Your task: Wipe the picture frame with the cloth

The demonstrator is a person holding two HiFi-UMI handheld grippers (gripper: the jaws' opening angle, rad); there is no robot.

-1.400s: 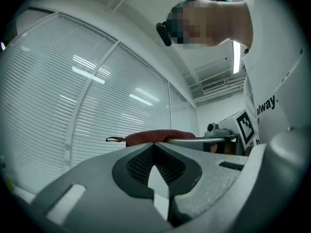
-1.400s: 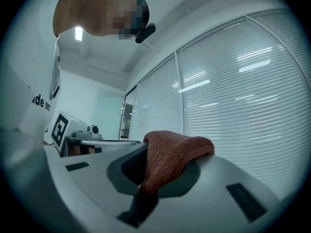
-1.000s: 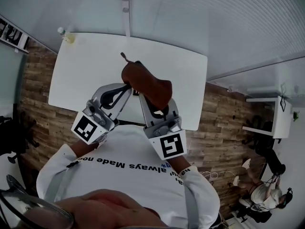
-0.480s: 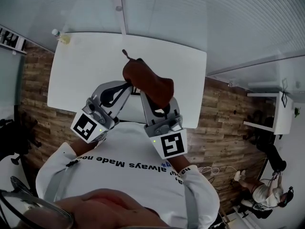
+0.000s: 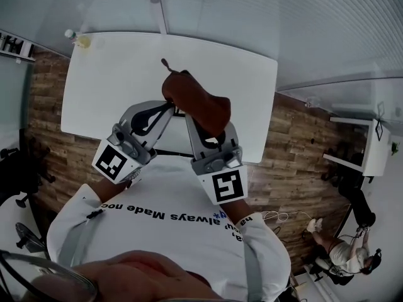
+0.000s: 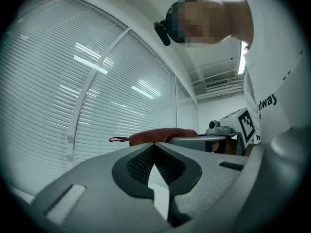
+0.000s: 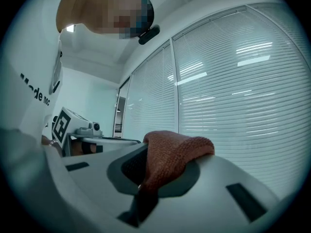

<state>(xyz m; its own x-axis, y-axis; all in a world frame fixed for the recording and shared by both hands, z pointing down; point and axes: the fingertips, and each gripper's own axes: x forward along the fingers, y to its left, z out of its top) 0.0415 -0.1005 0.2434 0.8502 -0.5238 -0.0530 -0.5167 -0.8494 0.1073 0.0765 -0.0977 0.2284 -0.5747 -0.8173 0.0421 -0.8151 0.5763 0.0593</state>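
Observation:
A red-brown cloth is bunched up above the white table. My right gripper is shut on it, and in the right gripper view the cloth spills out of the jaws and hides their tips. My left gripper sits close beside it on the left, with its jaws meeting at the tips. In the left gripper view the cloth lies just beyond those tips. A small dark piece shows between the two grippers; I cannot tell what it is. No picture frame is clearly in view.
A small bottle stands at the table's far left corner. Window blinds run behind the table. Wooden floor shows on both sides. The person's white shirt fills the foreground.
Both grippers and the cloth keep the same pose; they sit slightly higher in the head view and the table has shifted a little.

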